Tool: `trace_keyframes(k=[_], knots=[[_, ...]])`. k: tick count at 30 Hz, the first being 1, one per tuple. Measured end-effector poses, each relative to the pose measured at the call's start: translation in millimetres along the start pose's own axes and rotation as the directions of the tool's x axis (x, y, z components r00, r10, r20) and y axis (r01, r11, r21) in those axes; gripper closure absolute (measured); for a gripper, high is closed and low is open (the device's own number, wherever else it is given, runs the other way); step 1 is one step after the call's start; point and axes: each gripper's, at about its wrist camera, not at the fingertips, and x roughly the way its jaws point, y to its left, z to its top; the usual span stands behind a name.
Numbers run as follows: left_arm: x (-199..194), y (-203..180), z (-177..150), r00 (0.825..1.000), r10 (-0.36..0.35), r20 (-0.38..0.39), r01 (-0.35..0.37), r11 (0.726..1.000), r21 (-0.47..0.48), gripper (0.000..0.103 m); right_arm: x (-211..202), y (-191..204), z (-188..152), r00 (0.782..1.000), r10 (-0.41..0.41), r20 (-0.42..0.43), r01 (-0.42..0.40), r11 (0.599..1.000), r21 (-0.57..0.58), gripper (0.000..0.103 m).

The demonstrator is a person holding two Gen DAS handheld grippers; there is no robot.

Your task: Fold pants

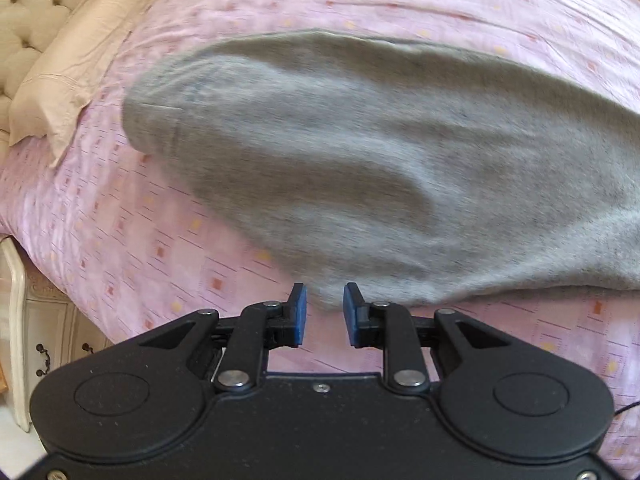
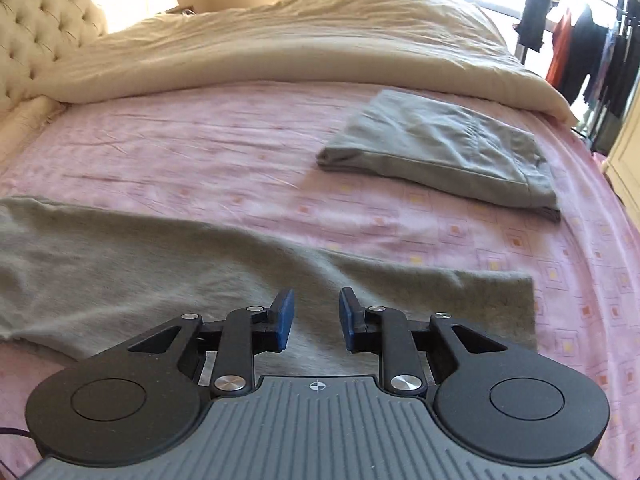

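both grippers empty, that much i can read. left gripper: blue pads parted, nothing between them, pink sheet showing through the gap. right gripper: pads also apart, grey cloth behind the gap but not pinched.

the pants lie flat on the sheet as one long grey strip, running crosswise in front of me. in the left view the strip's rounded end sits up and to the left, toward the pillow, and its near edge comes down just ahead of my fingertips. in the right view the same strip spans from the left edge to a squared-off end at lower right, and my right gripper hangs directly over that end. which end is waist and which is cuff i cannot tell; left view is blurred.

so: long axis runs left-right, one hand near each end, right hand closer to cloth than left. my read is the next fold carries one end along that axis onto the other.

a second folded grey garment sits farther back on the right, well apart from the strip. cream duvet bunched beyond it.
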Motion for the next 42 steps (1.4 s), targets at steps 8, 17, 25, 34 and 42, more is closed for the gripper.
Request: trace_keyframes(k=[8, 17, 25, 34, 42], knots=[[28.8, 92.4, 53.4, 0.996, -0.018, 0.082, 0.015, 0.999, 0.034, 0.071, 12.9, 132.4, 14.5, 0.987, 0.158, -0.024, -0.159, 0.980, -0.122, 0.079], [75.9, 188.9, 140.1, 0.990, -0.056, 0.128, 0.047, 0.996, 0.077, 0.071, 60.7, 286.9, 57.3, 0.971, 0.234, -0.047, -0.239, 0.938, -0.250, 0.078], [123.9, 210.8, 186.0, 0.988, -0.155, 0.028, 0.151, 0.983, 0.104, 0.067, 110.9, 363.9, 91.7, 0.966, 0.239, -0.096, -0.257, 0.864, -0.434, 0.078], [160.8, 205.5, 209.1, 0.972, -0.223, -0.078, 0.231, 0.966, 0.114, 0.067, 184.5, 407.2, 110.8, 0.946, 0.228, -0.231, -0.321, 0.757, -0.568, 0.078], [168.9, 215.6, 208.8, 0.958, -0.273, -0.092, 0.282, 0.953, 0.111, 0.067, 205.7, 422.9, 107.3, 0.898, 0.260, -0.356, -0.428, 0.706, -0.564, 0.092]])
